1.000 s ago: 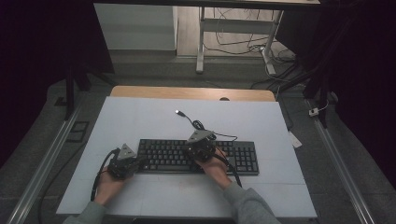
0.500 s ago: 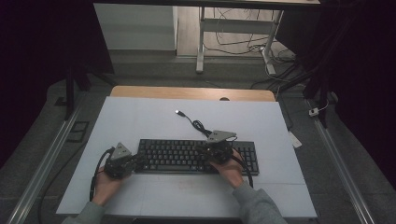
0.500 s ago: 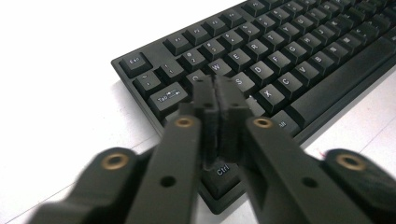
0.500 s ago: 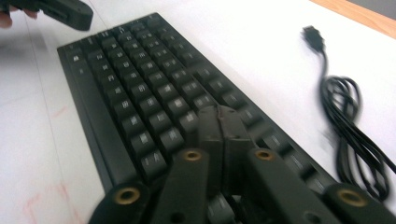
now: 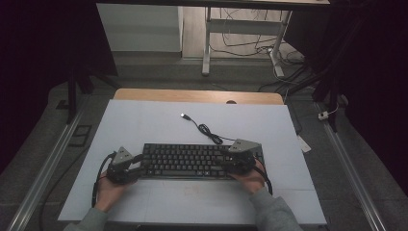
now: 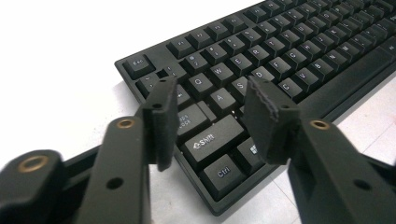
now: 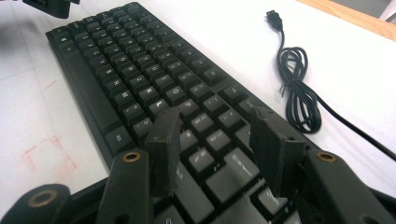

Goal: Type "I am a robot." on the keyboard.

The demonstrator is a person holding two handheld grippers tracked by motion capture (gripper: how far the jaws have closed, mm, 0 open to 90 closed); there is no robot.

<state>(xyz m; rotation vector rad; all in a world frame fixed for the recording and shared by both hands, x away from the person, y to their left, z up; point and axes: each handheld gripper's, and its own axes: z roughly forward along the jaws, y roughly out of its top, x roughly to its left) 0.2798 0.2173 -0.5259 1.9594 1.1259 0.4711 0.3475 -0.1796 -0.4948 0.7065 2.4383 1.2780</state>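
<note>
Keyboard: a black, full-width plastic keyboard (image 5: 199, 161) lies flat on the white tabletop (image 5: 144, 120), close to the person's edge, its long side running across in front of them. It sits square between the two hands, which looks like why each gripper has come to one end of it.

Cable: the keyboard's thin black cord (image 7: 299, 93) loops in a loose bundle on the table beyond the far edge of the keyboard, its plug (image 5: 184, 116) lying free and connected to nothing. I'd judge it was left slack so the keyboard can be shifted without tugging.

Left gripper (image 6: 212, 121): at the keyboard's left end, over the Shift and Caps Lock corner. Its jaws have just been opening and now stand moderately apart; nothing is pinched between them, only the keys lie below the gap.

Right gripper (image 7: 217, 149): at the right end of the keyboard, over the keys there. Its jaws have likewise just been opening and stand well apart, the pads pressing on nothing.

Hands: each bare hand (image 5: 108, 190) is wrapped round its gripper's body, low to the table.

Reading: both ends look released or not yet gripped; I can't say which.
</note>
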